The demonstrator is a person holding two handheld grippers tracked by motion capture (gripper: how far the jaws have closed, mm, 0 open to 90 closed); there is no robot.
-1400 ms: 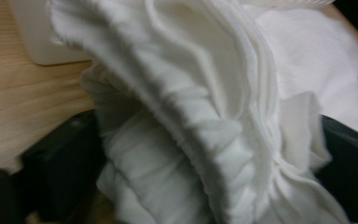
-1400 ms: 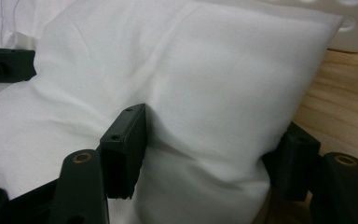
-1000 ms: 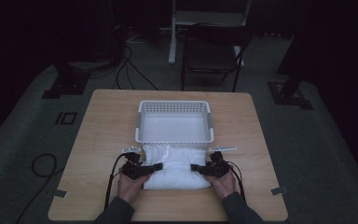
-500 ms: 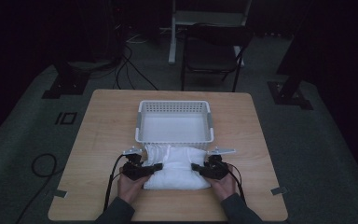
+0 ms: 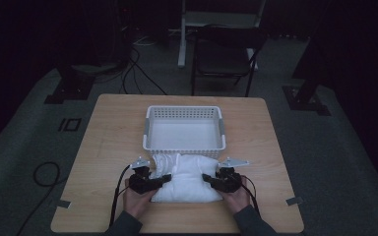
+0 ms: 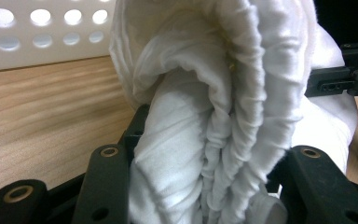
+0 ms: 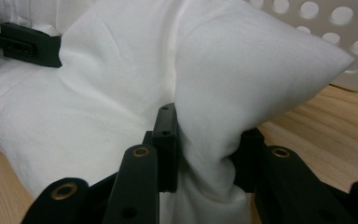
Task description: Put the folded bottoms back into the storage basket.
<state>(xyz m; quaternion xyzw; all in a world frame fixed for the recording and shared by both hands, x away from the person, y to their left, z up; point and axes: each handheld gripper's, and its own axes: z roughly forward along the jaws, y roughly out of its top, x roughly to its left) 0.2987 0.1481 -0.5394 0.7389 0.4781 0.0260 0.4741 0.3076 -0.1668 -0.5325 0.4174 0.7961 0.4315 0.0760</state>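
Left gripper (image 5: 163, 179) and right gripper (image 5: 207, 178): jaws just closing, now pinching opposite ends of white pillow (image 5: 187, 178). Pillow lies on table (image 5: 108, 142), just before white basket (image 5: 184, 116). Likely light, soft, saggy; end folds bunch well, good purchase.

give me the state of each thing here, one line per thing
pillow: lying on the table, pinched at both ends, bunched where gripped
left gripper: shut on the pillow's gathered end, jaws have just been closing
right gripper: shut on the pillow's corner, jaws have just been closing
basket: upright, empty, just beyond the pillow
chair: upright, unoccupied, behind the table
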